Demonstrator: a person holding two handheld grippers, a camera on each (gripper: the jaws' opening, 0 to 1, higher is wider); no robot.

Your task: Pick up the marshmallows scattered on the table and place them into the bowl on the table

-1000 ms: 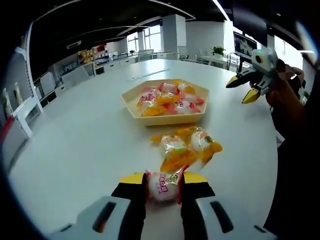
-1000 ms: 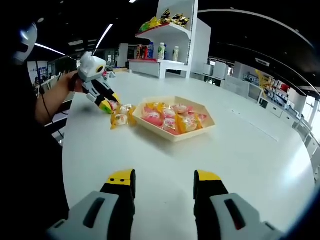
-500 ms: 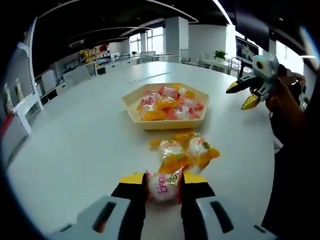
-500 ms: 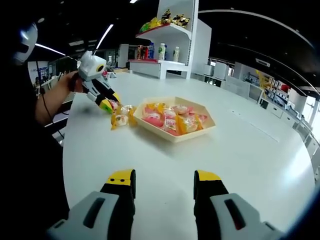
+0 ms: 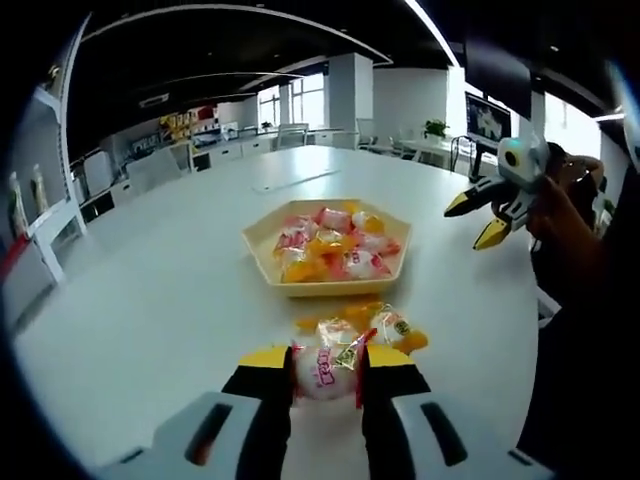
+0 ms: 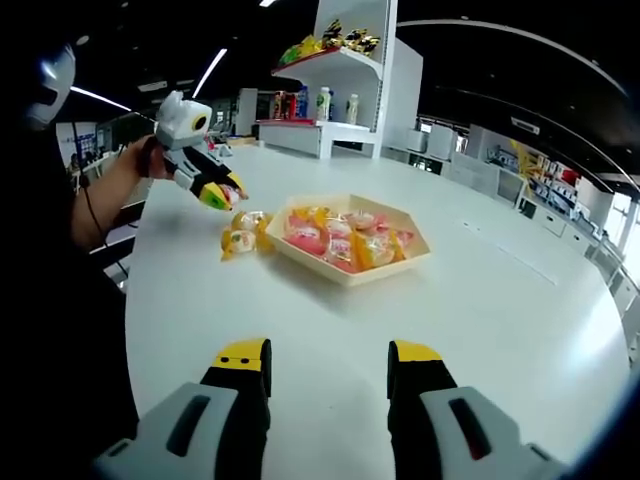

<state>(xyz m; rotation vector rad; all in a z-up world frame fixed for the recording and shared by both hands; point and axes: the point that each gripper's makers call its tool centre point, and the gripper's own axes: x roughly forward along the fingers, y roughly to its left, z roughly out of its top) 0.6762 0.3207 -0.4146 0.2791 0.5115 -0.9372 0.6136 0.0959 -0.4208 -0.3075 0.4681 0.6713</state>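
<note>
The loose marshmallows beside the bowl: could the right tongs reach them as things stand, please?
Probably yes. The right tongs are open and empty, with bare table ahead; the loose marshmallows lie uncovered left of the bowl. The left tongs, holding one, hover just above.

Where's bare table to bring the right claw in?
Bare table lies between the right claw and the bowl, and beyond it. Crowded: loose marshmallows against the bowl's near-left side, below the left claw.
</note>
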